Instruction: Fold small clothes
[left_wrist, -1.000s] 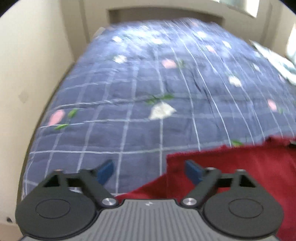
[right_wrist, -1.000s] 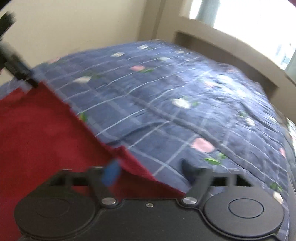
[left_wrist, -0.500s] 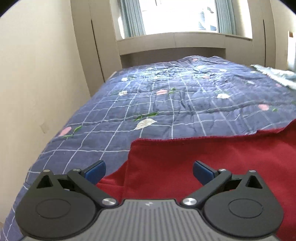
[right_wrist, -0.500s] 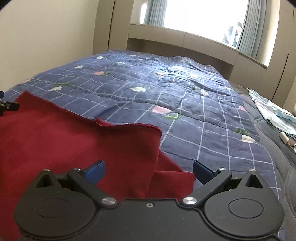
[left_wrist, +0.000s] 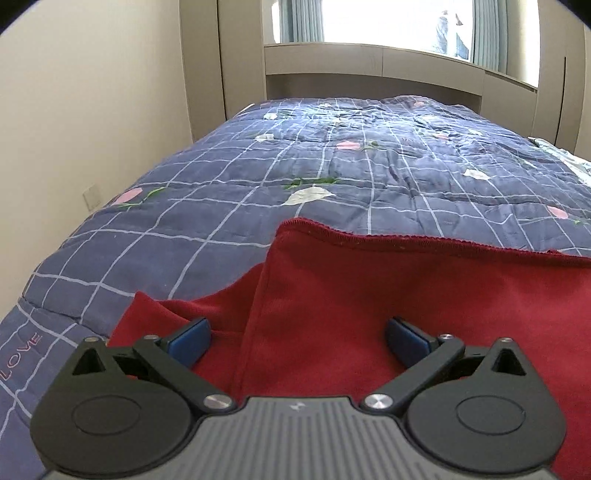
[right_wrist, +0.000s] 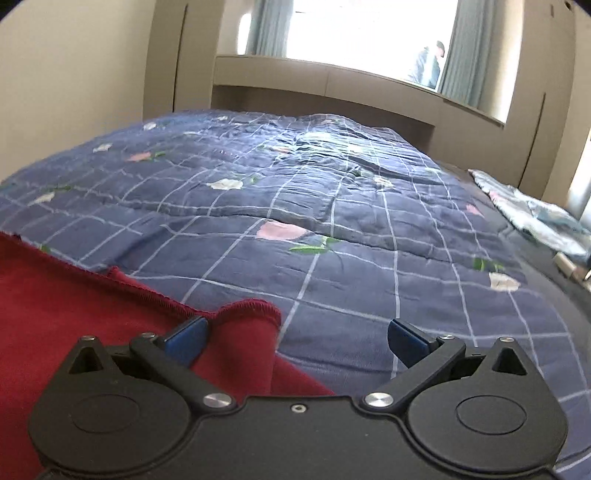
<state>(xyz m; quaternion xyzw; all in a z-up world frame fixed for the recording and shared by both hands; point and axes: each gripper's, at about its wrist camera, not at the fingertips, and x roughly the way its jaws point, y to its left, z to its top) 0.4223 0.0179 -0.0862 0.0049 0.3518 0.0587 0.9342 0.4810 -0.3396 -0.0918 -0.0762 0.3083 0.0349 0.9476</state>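
A dark red garment (left_wrist: 406, 288) lies spread on the near end of a bed. Its folded upper layer ends in a stitched hem facing the far side. My left gripper (left_wrist: 297, 338) hovers low over the garment's left part, jaws wide open, blue pads apart with cloth lying loose beneath them. In the right wrist view the same red garment (right_wrist: 74, 302) fills the lower left, with a curled hem corner (right_wrist: 255, 314). My right gripper (right_wrist: 297, 338) stands open over that corner; its left pad is against the cloth, its right pad over bare quilt.
The bed carries a navy quilt (left_wrist: 351, 166) with white grid lines and flower prints. A cream wall (left_wrist: 92, 110) runs along the left. A beige headboard ledge (right_wrist: 332, 79) and bright window lie beyond. Pale blue-patterned cloth (right_wrist: 532, 214) sits at the bed's right edge.
Both grippers sank and tipped toward the red garment, so the headboard and window came into view. Both sets of jaws spread a little wider. The garment's hem corner settled flatter on the quilt.
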